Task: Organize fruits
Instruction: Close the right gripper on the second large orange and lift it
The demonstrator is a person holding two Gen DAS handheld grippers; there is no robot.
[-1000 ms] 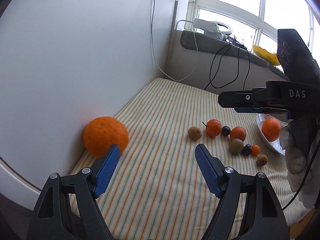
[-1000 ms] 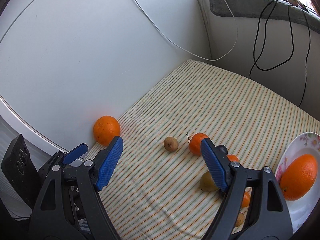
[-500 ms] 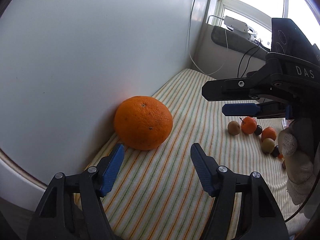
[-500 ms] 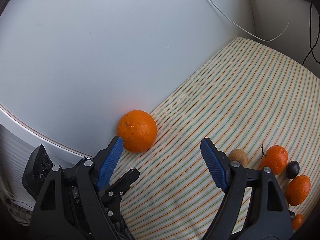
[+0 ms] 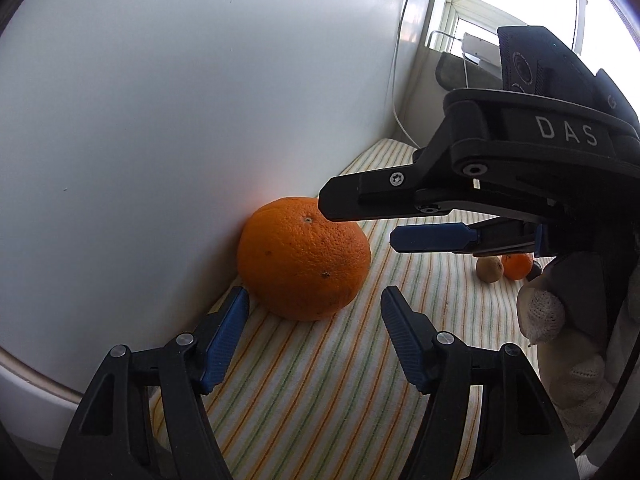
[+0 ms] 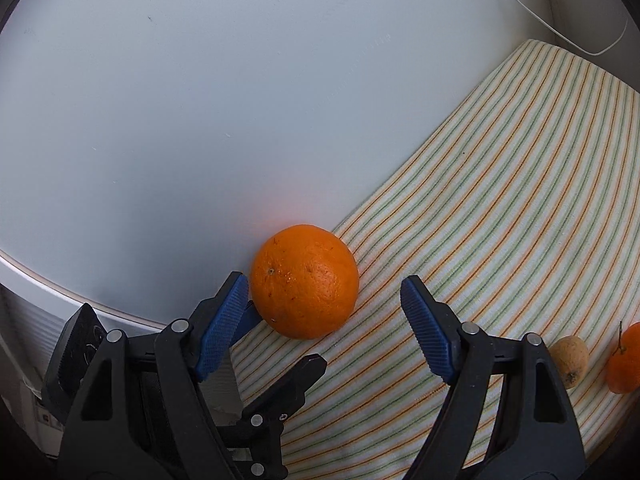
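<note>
A big orange rests on the striped cloth against the white wall. My left gripper is open just in front of it, with the blue pads level with its lower sides and not touching it. My right gripper reaches in from the right, open, with its upper finger over the top of the orange. In the right wrist view the orange lies between and just ahead of the right gripper's open fingertips. The left gripper shows beneath it.
The white wall stands right behind the orange. A small brown fruit and a tangerine lie farther right on the cloth. A gloved hand holds the right gripper. A white cable hangs down the wall.
Both grippers have closed in on the big orange. The right one swung left away from the small fruits and the plate. The left jaws have narrowed a little.
</note>
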